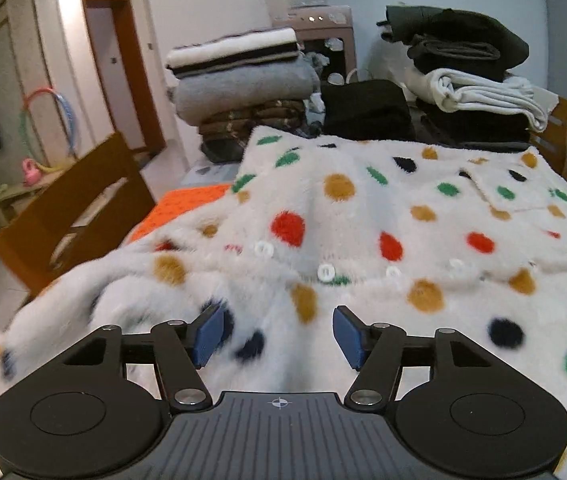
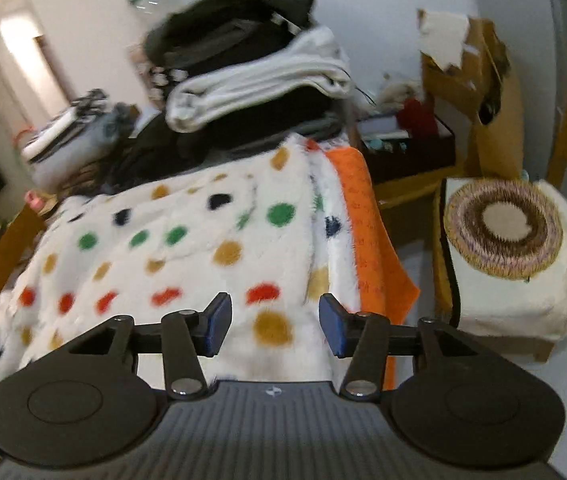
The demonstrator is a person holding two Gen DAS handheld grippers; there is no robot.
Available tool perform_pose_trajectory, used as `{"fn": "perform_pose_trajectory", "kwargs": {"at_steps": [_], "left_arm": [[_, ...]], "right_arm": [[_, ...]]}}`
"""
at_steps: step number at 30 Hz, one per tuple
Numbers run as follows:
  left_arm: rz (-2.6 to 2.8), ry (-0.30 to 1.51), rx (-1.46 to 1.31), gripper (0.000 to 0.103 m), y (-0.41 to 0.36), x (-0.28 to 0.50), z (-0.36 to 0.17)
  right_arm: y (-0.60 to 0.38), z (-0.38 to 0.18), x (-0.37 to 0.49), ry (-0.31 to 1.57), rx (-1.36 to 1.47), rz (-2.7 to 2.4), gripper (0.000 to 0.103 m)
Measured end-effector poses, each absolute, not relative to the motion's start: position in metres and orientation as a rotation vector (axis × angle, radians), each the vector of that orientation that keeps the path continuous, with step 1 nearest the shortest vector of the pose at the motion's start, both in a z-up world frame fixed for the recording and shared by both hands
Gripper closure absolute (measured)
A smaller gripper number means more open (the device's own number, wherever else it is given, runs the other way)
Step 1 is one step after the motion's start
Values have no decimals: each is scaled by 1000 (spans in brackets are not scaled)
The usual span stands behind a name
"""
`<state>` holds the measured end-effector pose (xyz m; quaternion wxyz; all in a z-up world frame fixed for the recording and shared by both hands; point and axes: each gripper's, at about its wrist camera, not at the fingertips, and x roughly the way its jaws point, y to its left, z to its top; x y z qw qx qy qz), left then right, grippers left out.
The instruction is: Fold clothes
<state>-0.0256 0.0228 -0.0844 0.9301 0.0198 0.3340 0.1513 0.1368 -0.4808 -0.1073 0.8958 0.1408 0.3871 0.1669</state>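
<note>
Left claw (image 1: 277, 335) – blue pads (image 1: 208, 335) spread wide, nothing gripped; right claw (image 2: 274, 329) – likewise agape, level

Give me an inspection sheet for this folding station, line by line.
Surface: orange cloth covers it, mostly hidden under the garment.
Job's things: white fleece garment with coloured dots spread out, white buttons showing, not yet folded.
Clutter: folded stacks behind, one grey and striped, one dark with a white piece.
Grippers: left claw open, empty, above the fleece; right claw open, empty, near the garment's right edge.
Cables: nothing seen.
Surroundings: water dispenser, wooden chair, cushioned stool, cardboard box.
</note>
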Motion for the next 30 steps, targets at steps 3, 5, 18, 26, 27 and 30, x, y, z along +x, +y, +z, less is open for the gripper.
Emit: {"fn": "perform_pose_trajectory", "kwargs": {"at_steps": [3, 5, 18, 26, 27, 30], "left_arm": [[288, 719, 20, 39, 37, -2, -95], [262, 732, 11, 39, 43, 8, -101], [185, 802, -7, 36, 36, 22, -130], [205, 783, -54, 36, 41, 17, -122], [207, 782, -56, 36, 41, 16, -122], [219, 790, -50, 36, 42, 17, -124]], "right_arm": [[-467, -125, 164, 859, 317, 302, 55], [-459, -137, 180, 897, 311, 277, 55], [-413, -164, 218, 1022, 113, 316, 97], [-448, -133, 219, 964, 72, 198, 99], [-454, -137, 221, 985, 93, 196, 99], [-457, -161, 227, 1083, 120, 218, 97]]}}
